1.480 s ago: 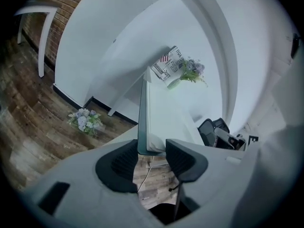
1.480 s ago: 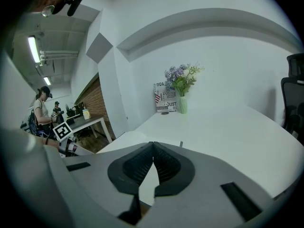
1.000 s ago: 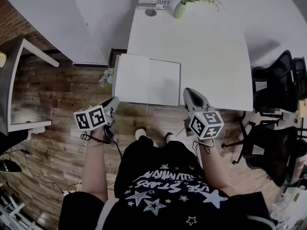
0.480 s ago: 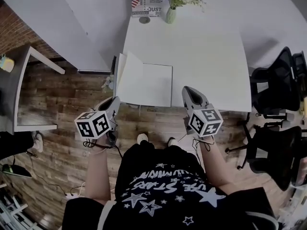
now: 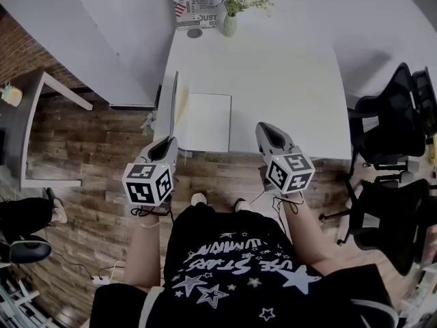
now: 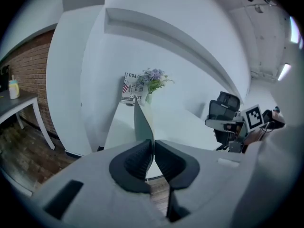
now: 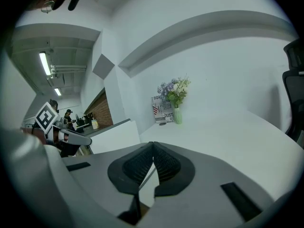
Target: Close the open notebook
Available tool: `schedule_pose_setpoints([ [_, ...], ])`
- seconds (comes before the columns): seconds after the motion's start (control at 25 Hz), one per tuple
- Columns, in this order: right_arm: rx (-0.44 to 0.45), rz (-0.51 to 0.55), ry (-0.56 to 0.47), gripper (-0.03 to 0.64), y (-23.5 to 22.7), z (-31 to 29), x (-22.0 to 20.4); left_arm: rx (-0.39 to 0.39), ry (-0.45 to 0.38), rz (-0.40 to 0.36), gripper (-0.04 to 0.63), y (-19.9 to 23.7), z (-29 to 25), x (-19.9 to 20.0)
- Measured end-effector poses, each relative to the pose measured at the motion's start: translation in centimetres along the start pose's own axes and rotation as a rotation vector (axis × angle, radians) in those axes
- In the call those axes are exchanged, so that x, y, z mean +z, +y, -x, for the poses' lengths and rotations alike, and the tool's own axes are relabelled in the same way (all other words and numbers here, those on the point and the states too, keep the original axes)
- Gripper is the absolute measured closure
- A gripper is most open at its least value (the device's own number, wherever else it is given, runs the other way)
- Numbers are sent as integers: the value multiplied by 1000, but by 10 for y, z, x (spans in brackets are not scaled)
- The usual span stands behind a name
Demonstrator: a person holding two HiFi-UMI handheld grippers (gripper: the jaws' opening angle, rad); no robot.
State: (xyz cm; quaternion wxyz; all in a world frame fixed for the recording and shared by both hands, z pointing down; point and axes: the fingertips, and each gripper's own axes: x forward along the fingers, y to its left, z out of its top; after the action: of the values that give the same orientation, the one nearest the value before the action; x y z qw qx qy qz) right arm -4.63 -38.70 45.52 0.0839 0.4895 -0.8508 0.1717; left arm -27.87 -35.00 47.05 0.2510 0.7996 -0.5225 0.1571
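Observation:
The notebook [image 5: 206,121] lies at the front left of the white table [image 5: 287,80]. Its right half rests flat, and its left cover [image 5: 173,106] stands nearly upright on edge. My left gripper [image 5: 168,143] is shut on the near edge of that cover; in the left gripper view the thin cover [image 6: 142,121] rises straight out from between the pressed pads of the left gripper [image 6: 153,144]. My right gripper [image 5: 267,131] hovers at the table's front edge, right of the notebook. In the right gripper view the right gripper [image 7: 153,146] is shut with nothing between its pads.
A vase of flowers [image 5: 230,20] and a printed card [image 5: 192,9] stand at the table's far end. Black office chairs [image 5: 389,125] crowd the right side. A grey side table [image 5: 27,121] stands at the left, above wooden floor [image 5: 95,183].
The left gripper has risen and moved right, swinging the left cover from flat on the table to nearly upright. The right gripper has shifted only slightly.

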Motion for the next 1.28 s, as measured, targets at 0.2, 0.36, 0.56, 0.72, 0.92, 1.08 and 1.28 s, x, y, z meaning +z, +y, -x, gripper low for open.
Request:
schedule_pose_setpoints([
  [0.2,6,-4,2,614,-18,16,-3,21,11,-65,557,-32,-11,-4],
  [0.36,7,-7,4,614,-33,28,-7,52,23,-138,557,-54,-24,-10],
  [0.56,6,-15,12,614,-56,47,-14,91,53,-226,556,-82,-45,-24],
  [0.72,0,-20,26,614,-75,64,-23,131,105,-303,555,-99,-63,-41],
  [0.92,-3,-28,39,614,-97,83,-34,182,181,-383,555,-113,-86,-68],
  [1.08,13,-38,59,614,-109,96,-46,228,236,-434,552,-117,-100,-83],
  [1.28,45,-55,95,614,-120,106,-65,286,284,-456,545,-119,-110,-94],
])
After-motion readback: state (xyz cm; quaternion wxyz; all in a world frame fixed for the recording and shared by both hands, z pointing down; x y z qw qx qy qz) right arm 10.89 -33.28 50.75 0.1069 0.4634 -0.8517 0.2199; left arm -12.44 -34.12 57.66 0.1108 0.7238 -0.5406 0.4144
